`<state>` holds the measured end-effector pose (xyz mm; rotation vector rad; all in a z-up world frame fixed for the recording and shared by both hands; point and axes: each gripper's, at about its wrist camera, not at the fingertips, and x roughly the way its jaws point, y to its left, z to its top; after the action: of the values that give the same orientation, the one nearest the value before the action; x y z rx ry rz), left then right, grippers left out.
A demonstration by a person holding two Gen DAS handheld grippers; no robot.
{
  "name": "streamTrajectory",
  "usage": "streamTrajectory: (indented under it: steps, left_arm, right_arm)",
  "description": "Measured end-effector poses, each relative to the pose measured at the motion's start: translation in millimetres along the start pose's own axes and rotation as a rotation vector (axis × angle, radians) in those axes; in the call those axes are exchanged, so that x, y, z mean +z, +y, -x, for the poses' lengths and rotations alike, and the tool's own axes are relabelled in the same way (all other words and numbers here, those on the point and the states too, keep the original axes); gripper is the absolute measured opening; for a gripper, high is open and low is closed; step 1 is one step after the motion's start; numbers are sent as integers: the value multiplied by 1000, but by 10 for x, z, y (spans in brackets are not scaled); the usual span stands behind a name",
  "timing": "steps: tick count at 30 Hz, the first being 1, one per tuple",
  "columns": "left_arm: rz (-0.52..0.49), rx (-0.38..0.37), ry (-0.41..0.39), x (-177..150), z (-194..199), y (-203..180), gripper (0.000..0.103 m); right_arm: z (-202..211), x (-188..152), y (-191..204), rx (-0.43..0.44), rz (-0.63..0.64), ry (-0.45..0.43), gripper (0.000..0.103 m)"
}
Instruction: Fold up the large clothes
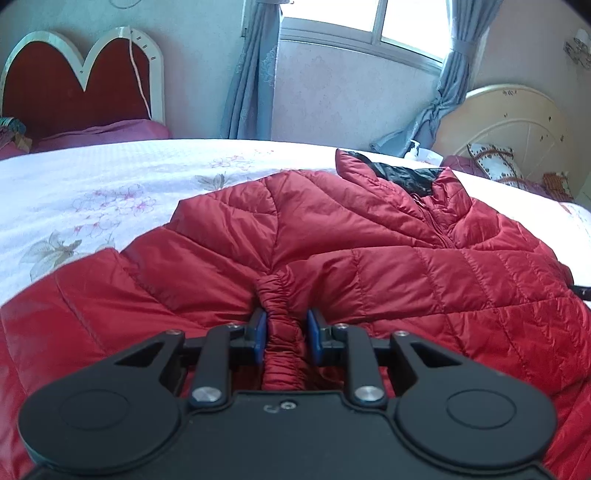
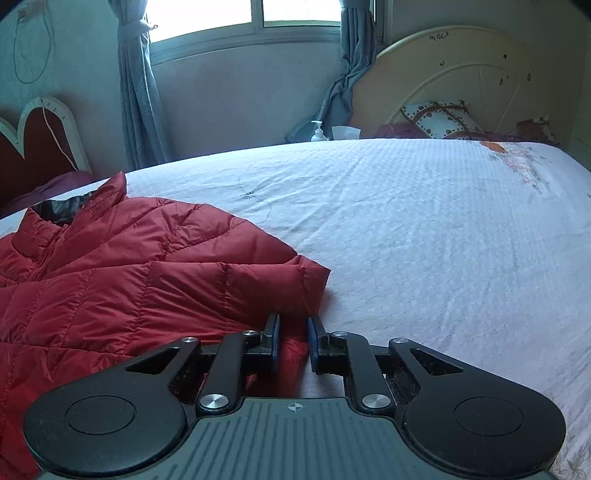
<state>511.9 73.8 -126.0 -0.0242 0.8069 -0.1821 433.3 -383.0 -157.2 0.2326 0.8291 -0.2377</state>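
White floral bedspread (image 2: 424, 229) carries a red jacket (image 1: 369, 251) below the window (image 2: 243, 14).

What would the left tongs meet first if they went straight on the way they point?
Probably the jacket: the left tongs already straddle its gathered cuff, and quilted folds lie just beyond. Depth is unclear.

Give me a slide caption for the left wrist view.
Left gripper pinches the elastic cuff of a red jacket spread on the bed.

Bedspread (image 2: 424, 229) right of jacket (image 2: 129, 266) free; headboard (image 2: 461, 81) beyond.
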Motion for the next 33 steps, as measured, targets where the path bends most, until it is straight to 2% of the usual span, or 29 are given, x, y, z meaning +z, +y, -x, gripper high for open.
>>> streamTrajectory:
  steps: [3, 4, 6, 9, 13, 16, 18, 21, 22, 24, 26, 31, 33]
  left_arm:
    - [4, 30, -61, 66, 162, -37, 41]
    - [-2, 38, -104, 95, 241, -81, 51]
    - [-18, 22, -152, 169, 314, -193, 52]
    - [-69, -35, -142, 275, 234, -474, 52]
    - [-154, -116, -103, 285, 16, -914, 68]
    - [-207, -119, -51, 192, -188, -1092, 67]
    - [-207, -62, -22, 140, -279, -985, 66]
    - [-166, 49, -21, 111, -273, -603, 69]
    - [-149, 59, -17, 114, -269, -487, 71]
    - [-125, 28, -7, 130, -251, -363, 71]
    - [-142, 41, -14, 134, -179, -401, 68]
    - [-159, -17, -96, 60, 269, -580, 70]
    - [-169, -26, -98, -11, 321, -665, 72]
  right_arm:
    - [121, 46, 19, -8, 12, -28, 14]
    - [166, 66, 34, -2, 15, -43, 14]
    - [215, 120, 115, 10, 36, -62, 14]
    - [191, 183, 295, 56, 72, -70, 14]
    - [96, 184, 706, 153, 161, -53, 14]
    - [-19, 121, 971, 189, 254, -27, 14]
    - [-72, 116, 918, 162, 273, -23, 14]
    - [-149, 190, 488, -11, 185, -8, 14]
    - [-177, 214, 322, -26, 131, 8, 14]
    - [-205, 255, 144, 5, 78, 31, 14]
    - [-150, 278, 160, -1, 85, 22, 14]
    - [305, 152, 160, 27, 45, -11, 14]
    - [426, 34, 198, 35, 38, 5, 14]
